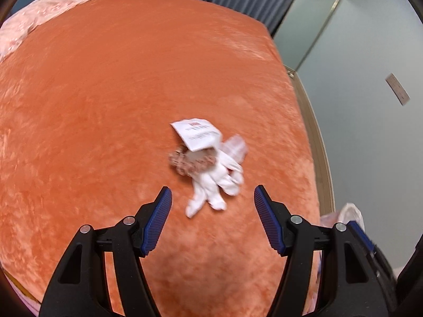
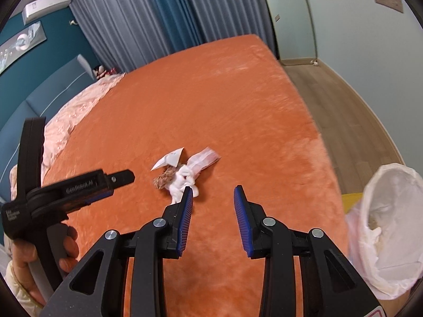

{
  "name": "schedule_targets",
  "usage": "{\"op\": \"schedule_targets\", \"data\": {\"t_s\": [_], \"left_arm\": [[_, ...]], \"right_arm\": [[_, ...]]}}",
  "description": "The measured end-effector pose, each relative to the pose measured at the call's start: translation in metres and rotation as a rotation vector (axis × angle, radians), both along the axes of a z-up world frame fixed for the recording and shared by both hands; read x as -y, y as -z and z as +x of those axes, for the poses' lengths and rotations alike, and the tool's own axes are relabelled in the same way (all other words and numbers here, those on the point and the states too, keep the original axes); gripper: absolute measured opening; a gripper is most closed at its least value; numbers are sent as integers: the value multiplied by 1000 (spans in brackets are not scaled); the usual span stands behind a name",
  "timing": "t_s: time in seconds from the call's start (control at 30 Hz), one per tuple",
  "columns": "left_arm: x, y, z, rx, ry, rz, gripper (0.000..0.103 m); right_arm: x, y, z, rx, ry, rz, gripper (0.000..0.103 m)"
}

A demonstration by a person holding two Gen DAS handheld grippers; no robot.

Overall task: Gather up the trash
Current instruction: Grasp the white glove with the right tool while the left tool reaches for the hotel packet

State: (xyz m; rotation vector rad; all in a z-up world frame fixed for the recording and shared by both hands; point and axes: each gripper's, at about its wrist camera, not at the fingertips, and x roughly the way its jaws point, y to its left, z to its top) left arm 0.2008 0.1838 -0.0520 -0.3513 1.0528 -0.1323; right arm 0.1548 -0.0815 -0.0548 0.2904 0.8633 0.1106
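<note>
A small heap of trash lies on the orange bed cover (image 1: 105, 92): a white printed paper slip (image 1: 197, 133), a brownish crumpled wad (image 1: 194, 161), a white crumpled tissue (image 1: 214, 185) and a clear wrapper (image 1: 235, 145). The same heap shows in the right wrist view: slip (image 2: 171, 159), wad (image 2: 164, 178), tissue (image 2: 183, 182), wrapper (image 2: 203, 159). My left gripper (image 1: 212, 198) is open and empty, just short of the tissue; it also shows from the side (image 2: 105, 185). My right gripper (image 2: 213, 198) is open and empty, in front of the heap.
A white plastic trash bag (image 2: 391, 227) hangs open at the bed's right edge, over a wooden floor (image 2: 343, 100). A pink quilt (image 2: 76, 111) lies at the bed's head. Grey and blue curtains (image 2: 158, 18) hang behind.
</note>
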Motion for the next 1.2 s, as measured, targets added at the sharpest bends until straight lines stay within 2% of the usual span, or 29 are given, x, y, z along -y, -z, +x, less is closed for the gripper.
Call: {"op": "schedule_targets", "data": {"t_s": [0.13, 0.27, 0.57, 0.63, 0.77, 0.8, 0.93, 1.07, 1.1, 1.13, 1.2], "left_arm": [[-20, 15, 30, -39, -44, -46, 61], [-26, 29, 61, -73, -48, -84, 61], [-10, 70, 118, -150, -13, -129, 61], [-7, 76, 123, -165, -10, -128, 60], [-3, 86, 126, -178, -4, -131, 50], [-3, 86, 125, -174, -2, -132, 45], [2, 82, 119, -149, 15, -112, 34], [6, 68, 108, -118, 23, -101, 27], [6, 65, 105, -112, 26, -102, 22], [9, 60, 101, -102, 36, -103, 2], [11, 50, 92, -94, 41, -99, 0]], "right_arm": [[-23, 23, 31, -49, -41, 5, 33], [-41, 45, 60, -89, -71, 4, 33], [-65, 84, 105, -154, -100, 12, 33], [-67, 91, 112, -164, -101, 16, 29], [-69, 102, 119, -185, -115, 35, 8], [-69, 104, 119, -188, -118, 36, 6], [-65, 107, 111, -192, -114, 45, 4], [-56, 97, 93, -175, -101, 72, 3], [-54, 92, 88, -167, -98, 79, 3], [-52, 88, 84, -160, -96, 82, 3], [-47, 77, 75, -138, -89, 86, 3]]}}
